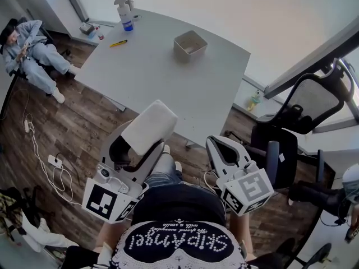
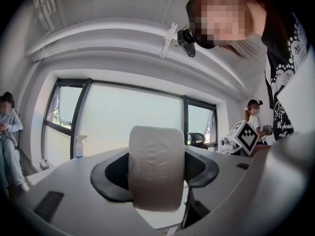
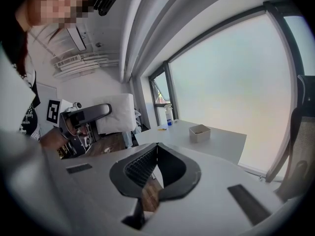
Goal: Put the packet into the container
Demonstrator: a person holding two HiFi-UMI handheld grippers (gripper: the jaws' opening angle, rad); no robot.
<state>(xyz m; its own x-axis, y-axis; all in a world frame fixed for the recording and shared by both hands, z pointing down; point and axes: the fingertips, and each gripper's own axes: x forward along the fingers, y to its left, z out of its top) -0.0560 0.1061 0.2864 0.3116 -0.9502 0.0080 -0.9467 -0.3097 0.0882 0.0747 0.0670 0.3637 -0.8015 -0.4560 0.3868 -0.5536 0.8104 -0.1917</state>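
- Toward the far edge of the grey table (image 1: pixel 168 83), about midway along it, stands the container (image 1: pixel 189 53), a pale square tub, upright and open at the top.
- Short of the table's near edge and off its surface, the left gripper (image 1: pixel 143 140) holds the packet (image 1: pixel 151 125), a white, soft, pillow-like pack. It is well apart from the container.
- From the left gripper view, the packet fills the gap between the jaws, which press on it from both sides. Its rounded end sticks out past their tips.
- Just beside it, on the person's right, the right gripper (image 3: pixel 156 149) has its jaws closed together, tips touching, with nothing between them. Only the wooden floor (image 1: pixel 84 128) and a strip of the table's edge show through the opening behind the tips.
- At the table's far left corner stands a spray bottle (image 1: pixel 127 14), upright, with a blue lower part.
- Near the table's left edge, a little toward the near side from the bottle, lies a yellow pen (image 1: pixel 118 43).
- Beyond the table's left edge a person (image 1: pixel 28 49) in light clothes sits in a chair.
- Off the table's right corner stands a black office chair (image 1: pixel 314 102) with a mesh back.
- On the floor, off the table's near left corner, lies a white power strip (image 1: pixel 55 161) with its cable trailing away from it.
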